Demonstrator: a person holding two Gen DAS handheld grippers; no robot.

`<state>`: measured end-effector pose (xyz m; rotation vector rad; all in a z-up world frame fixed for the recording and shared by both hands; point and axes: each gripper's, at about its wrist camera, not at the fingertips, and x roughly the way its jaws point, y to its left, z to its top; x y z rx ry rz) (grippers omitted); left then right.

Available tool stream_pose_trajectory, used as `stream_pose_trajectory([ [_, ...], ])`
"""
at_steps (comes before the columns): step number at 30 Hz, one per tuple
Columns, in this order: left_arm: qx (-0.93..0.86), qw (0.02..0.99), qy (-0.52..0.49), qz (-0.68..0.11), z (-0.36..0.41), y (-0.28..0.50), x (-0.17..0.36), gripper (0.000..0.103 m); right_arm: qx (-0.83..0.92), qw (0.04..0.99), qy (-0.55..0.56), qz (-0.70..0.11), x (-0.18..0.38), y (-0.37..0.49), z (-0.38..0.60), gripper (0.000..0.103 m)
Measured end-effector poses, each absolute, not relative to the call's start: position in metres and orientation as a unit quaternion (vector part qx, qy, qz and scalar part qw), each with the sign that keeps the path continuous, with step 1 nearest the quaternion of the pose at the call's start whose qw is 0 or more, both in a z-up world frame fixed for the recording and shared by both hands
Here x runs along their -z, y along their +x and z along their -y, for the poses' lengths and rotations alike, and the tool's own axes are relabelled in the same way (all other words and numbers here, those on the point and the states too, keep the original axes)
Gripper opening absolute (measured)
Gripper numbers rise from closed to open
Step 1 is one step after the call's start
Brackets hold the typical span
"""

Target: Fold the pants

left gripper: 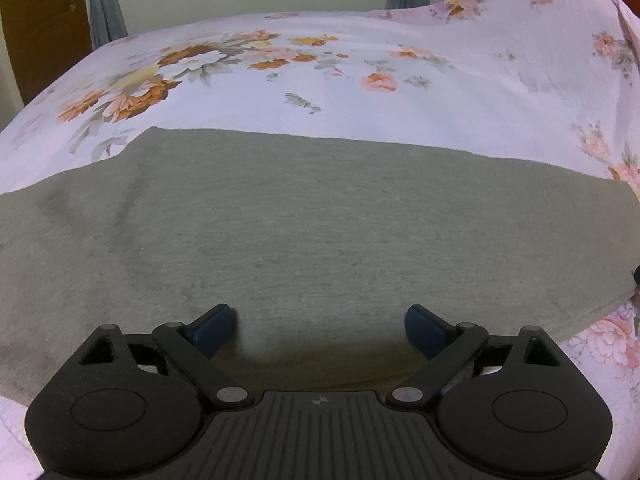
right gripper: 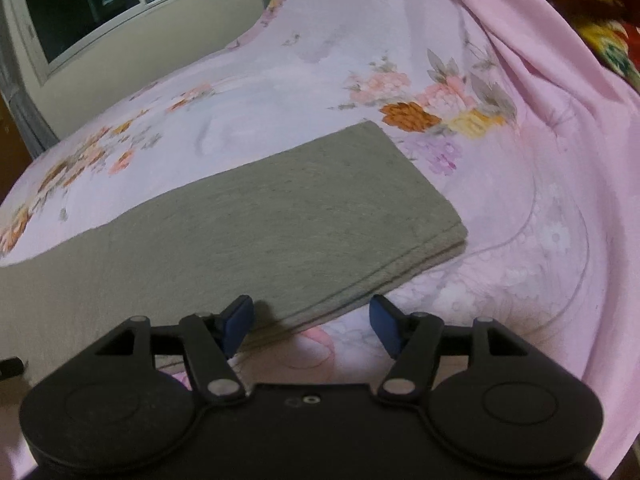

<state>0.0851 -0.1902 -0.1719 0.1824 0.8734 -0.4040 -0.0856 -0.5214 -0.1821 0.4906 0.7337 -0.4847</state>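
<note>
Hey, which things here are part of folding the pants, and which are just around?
Part of the job:
grey pants, lying flat, layered
left hand-held gripper, open
right hand-held gripper, open

Just around:
floral bedsheet
window
curtain
patterned blanket

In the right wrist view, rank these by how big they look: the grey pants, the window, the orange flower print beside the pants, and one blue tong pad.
1. Grey pants
2. Window
3. Orange flower print and blue tong pad: they look alike, and the pad sits nearest the camera, so no ranking.
</note>
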Motion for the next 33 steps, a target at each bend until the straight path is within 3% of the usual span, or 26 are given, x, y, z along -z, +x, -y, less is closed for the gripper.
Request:
stream_pose_trajectory([
  [10,0.195,0.881,0.098,-0.419,0.217,0.094,0.174,0.093,0.247,0.862,0.318,-0.309,0.192,-0.086,0.558,0.061],
  [14,0.199,0.881,0.106,-0.417,0.233,0.098,0.176,0.096,0.254,0.857,0.343,-0.291,0.194,-0.086,0.571,0.040],
  [17,0.200,0.880,0.110,-0.417,0.241,0.102,0.177,0.099,0.246,0.853,0.371,-0.273,0.195,-0.092,0.580,0.031],
  [30,0.204,0.883,0.121,-0.406,0.256,0.109,0.186,0.103,0.233,0.835,0.440,-0.233,0.211,-0.083,0.603,0.030],
  [33,0.205,0.882,0.123,-0.405,0.258,0.113,0.186,0.103,0.234,0.833,0.448,-0.226,0.209,-0.085,0.604,0.019],
])
